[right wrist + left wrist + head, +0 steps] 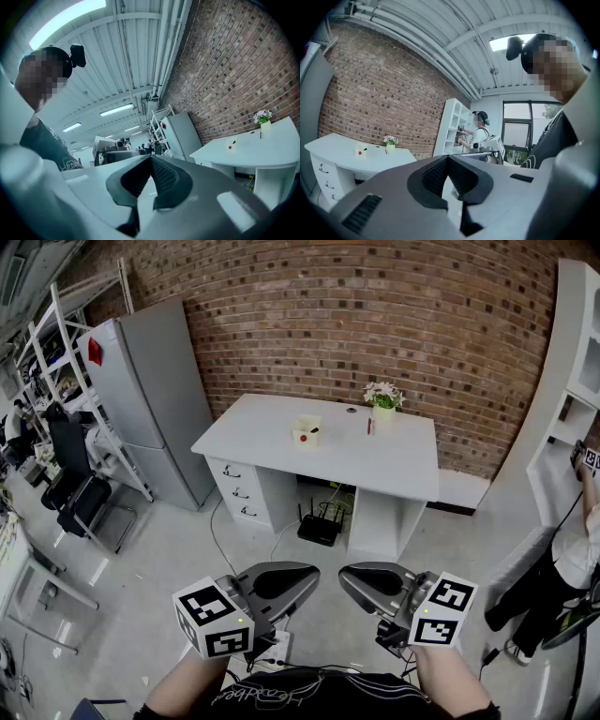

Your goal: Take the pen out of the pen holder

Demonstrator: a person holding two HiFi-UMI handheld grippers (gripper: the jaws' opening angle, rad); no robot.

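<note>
Meeting tip to tip, the jaws of the left gripper [448, 158] and of the right gripper [151, 158] are closed on nothing. Both grippers are held side by side close to the person's body. Well apart from them, the cream pen holder [307, 432] stands on the white desk [403, 465]; the pen itself is too small to make out.
</note>
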